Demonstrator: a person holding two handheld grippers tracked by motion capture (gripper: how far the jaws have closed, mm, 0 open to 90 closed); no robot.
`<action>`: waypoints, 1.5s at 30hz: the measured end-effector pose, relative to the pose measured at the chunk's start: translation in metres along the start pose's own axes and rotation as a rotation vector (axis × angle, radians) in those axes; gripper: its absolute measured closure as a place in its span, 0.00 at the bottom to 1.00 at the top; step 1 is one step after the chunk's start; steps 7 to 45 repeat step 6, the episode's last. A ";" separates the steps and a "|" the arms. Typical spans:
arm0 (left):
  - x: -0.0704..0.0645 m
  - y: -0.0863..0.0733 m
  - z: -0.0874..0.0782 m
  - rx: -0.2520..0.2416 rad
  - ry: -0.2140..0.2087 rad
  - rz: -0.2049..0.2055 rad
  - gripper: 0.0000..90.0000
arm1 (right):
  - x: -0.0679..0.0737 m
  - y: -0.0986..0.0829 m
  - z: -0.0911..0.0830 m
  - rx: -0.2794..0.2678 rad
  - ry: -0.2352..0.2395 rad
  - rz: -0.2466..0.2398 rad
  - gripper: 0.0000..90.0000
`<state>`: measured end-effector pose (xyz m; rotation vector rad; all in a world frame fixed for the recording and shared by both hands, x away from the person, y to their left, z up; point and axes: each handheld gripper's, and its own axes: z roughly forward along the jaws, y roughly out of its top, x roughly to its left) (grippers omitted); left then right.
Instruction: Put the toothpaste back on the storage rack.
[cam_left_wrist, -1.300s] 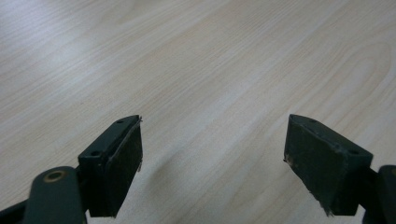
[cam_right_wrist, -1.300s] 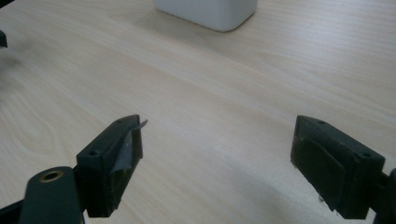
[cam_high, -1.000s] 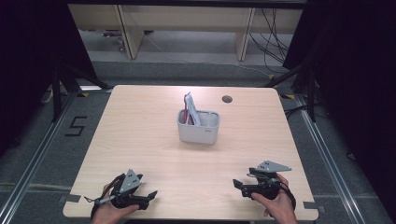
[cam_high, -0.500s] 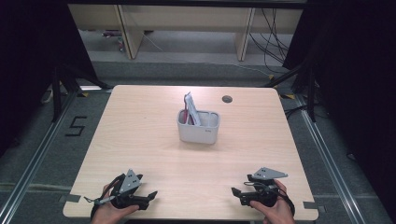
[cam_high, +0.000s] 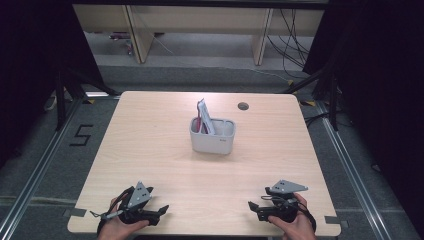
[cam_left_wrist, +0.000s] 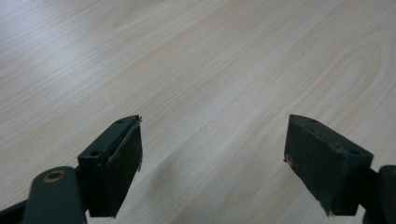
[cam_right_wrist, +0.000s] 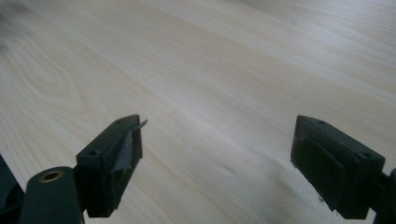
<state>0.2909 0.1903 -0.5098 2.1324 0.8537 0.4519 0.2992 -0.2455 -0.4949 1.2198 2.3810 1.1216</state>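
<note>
At the table's near edge, the left gripper and the right gripper rest low, well apart, jaws wide and holding nothing; each gripper view shows bare wood between them. Mid-table stands a grey bin, upright, with a white-and-pink packet leaning inside against its left wall. Nothing lies between grippers and bin. A dark round grommet sits beyond, near the far edge.

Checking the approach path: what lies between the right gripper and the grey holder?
Nothing: in the high view only bare wooden table separates the right gripper from the grey holder.
</note>
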 end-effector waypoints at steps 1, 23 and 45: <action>0.000 0.000 0.000 -0.006 0.004 -0.002 0.21 | 0.001 0.000 0.000 0.004 0.005 0.017 0.20; 0.000 0.000 0.001 -0.007 0.005 -0.001 0.21 | 0.002 0.000 0.001 0.004 0.018 0.028 0.20; 0.000 0.000 0.001 -0.007 0.005 -0.001 0.21 | 0.002 0.000 0.001 0.004 0.018 0.028 0.20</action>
